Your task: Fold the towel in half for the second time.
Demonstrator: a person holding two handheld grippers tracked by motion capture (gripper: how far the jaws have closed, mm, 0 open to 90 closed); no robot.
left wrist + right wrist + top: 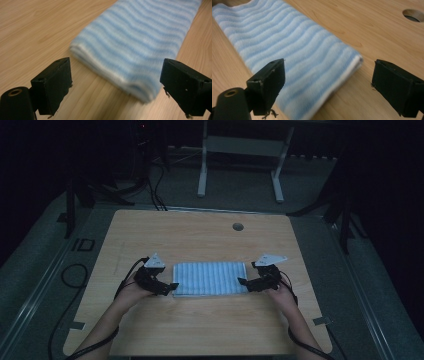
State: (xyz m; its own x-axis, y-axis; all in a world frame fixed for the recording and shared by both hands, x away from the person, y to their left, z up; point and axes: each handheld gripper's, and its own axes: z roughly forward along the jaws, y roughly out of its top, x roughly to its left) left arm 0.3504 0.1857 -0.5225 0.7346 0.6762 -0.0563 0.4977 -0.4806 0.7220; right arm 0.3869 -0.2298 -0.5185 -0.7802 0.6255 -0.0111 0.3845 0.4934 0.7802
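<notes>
A folded cloth with blue and white stripes (pixel 210 278) lies flat in the middle of the wooden table (pixel 200 240). My left gripper (pixel 170 287) sits at the cloth's left end, with its jaws wide apart. In the left gripper view the cloth's folded end (pixel 135 45) lies just ahead of the open left gripper (pixel 119 86), and neither pad touches it. My right gripper (pixel 243 284) is at the cloth's right end, also open. In the right gripper view the cloth (pixel 294 55) runs away from the right gripper (pixel 332 86), its white-edged corner lying between the jaws untouched.
A round cable hole (pixel 238 226) sits in the table's far side, and appears again as the hole (pixel 413 15) in the right gripper view. A white desk frame (pixel 240 150) stands on the floor beyond the table. Cables (pixel 70 275) trail on the floor at the left.
</notes>
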